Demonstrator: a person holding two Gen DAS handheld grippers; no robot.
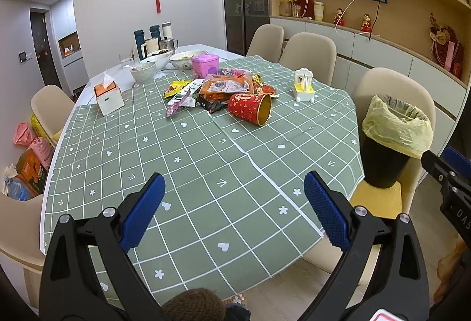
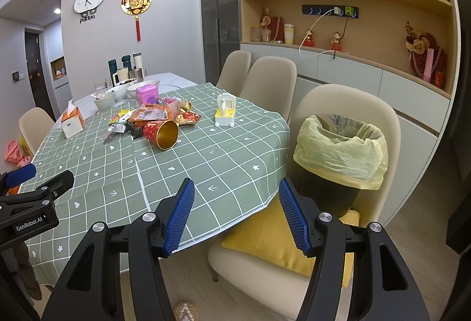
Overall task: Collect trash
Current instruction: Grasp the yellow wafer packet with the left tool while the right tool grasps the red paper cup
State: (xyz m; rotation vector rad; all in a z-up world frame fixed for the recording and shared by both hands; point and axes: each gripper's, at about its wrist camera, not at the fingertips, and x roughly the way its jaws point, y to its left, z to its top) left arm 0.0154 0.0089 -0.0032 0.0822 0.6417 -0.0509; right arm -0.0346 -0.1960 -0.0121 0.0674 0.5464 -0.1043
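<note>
A pile of snack wrappers (image 1: 217,88) lies in the middle of the green checked tablecloth (image 1: 206,162), with a red paper cup (image 1: 250,108) on its side in front. The pile (image 2: 153,116) and cup (image 2: 161,133) also show in the right wrist view. A black bin with a yellow bag (image 1: 394,138) stands on a chair at the right; it also shows in the right wrist view (image 2: 338,156). My left gripper (image 1: 232,212) is open and empty above the near tablecloth. My right gripper (image 2: 235,215) is open and empty over the table's edge beside the bin.
A tissue box (image 1: 108,96), bowls (image 1: 144,69), a pink tin (image 1: 205,65), flasks and a white-yellow holder (image 1: 304,85) stand on the table. Beige chairs (image 2: 268,85) ring it. A yellow cushion (image 2: 265,235) lies under the bin. Bags lie on the floor at left (image 1: 29,156).
</note>
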